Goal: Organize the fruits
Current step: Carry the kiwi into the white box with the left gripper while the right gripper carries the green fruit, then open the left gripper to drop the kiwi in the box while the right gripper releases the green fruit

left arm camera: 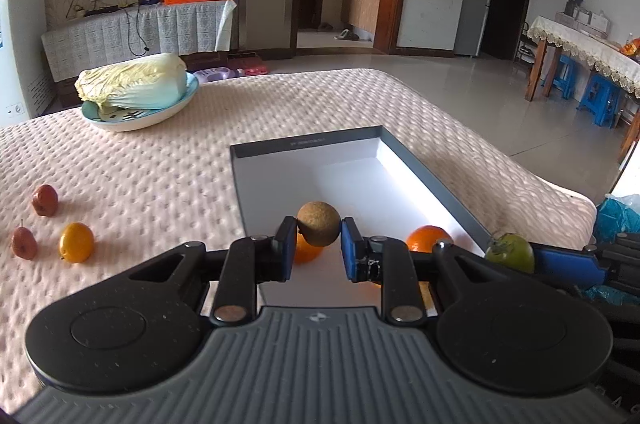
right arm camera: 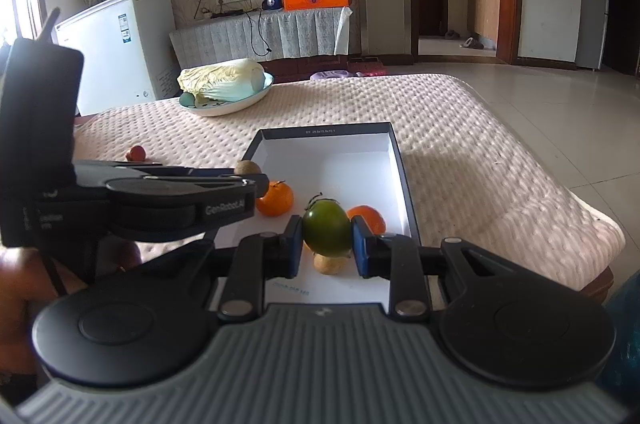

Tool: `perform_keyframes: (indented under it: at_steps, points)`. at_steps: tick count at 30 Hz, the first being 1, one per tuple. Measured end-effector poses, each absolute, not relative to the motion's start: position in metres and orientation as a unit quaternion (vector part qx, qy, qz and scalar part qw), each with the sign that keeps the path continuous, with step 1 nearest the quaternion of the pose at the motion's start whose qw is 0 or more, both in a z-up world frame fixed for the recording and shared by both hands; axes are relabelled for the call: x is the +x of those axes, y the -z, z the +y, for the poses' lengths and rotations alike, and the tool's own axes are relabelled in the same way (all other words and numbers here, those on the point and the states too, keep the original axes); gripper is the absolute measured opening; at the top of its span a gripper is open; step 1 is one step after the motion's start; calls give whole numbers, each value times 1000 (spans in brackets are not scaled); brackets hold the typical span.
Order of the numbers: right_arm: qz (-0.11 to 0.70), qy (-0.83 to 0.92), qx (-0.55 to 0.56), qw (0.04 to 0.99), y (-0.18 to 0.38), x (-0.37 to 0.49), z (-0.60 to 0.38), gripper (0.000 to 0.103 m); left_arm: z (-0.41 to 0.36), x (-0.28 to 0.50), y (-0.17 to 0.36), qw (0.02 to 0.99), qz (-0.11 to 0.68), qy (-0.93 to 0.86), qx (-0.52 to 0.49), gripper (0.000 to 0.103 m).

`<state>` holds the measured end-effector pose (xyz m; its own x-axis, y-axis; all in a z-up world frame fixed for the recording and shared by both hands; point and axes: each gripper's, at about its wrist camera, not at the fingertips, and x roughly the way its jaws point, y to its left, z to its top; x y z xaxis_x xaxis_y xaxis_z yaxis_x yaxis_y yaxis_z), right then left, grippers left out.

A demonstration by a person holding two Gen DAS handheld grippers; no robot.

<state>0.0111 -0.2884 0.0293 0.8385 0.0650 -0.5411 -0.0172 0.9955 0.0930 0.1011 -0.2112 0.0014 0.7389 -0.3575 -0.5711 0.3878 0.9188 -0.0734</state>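
My left gripper (left arm camera: 319,244) is shut on a brown kiwi (left arm camera: 319,228) and holds it over the near end of the grey-rimmed white box (left arm camera: 420,167). My right gripper (right arm camera: 327,246) is shut on a green tomato (right arm camera: 327,232), held above the same box (right arm camera: 396,159). Two oranges lie in the box (left arm camera: 428,238) (right arm camera: 275,199) (right arm camera: 367,218), and a small tan fruit (right arm camera: 330,264) lies below the tomato. On the cover to the left lie a yellow fruit (left arm camera: 76,242) and two red fruits (left arm camera: 45,199) (left arm camera: 24,244). The left gripper with the kiwi (right arm camera: 247,167) shows in the right wrist view.
A plate (left arm camera: 132,119) with a napa cabbage (left arm camera: 136,83) stands at the far left of the padded surface. The surface's far and right edges drop to a tiled floor. A blue bag (left arm camera: 618,216) sits at the right.
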Motion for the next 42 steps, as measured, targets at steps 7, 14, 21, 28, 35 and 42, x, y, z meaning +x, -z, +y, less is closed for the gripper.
perform_keyframes:
  at_steps: [7,14,21,28,35,42]
  points:
    - [297,-14,39,954,-23,12,-290,29,-225,101,2,928,304,213,27,28]
    - [303,-5,36,952,-19,14,-292,29,-222,96,-5,935,284,213,23,53]
    - [306,-3,41,951,-18,20,-288,29,-201,91,-15,941,283,186,-9,55]
    - [303,-15,44,952,-19,25,-275,29,-180,67,-25,949,278,151,-3,55]
    - [301,-12,59,952,-20,28,-271,30,-162,33,-31,950,278,140,-2,58]
    - [309,-1,74,948,-16,39,-265,30,-150,25,-31,953,270,136,19,62]
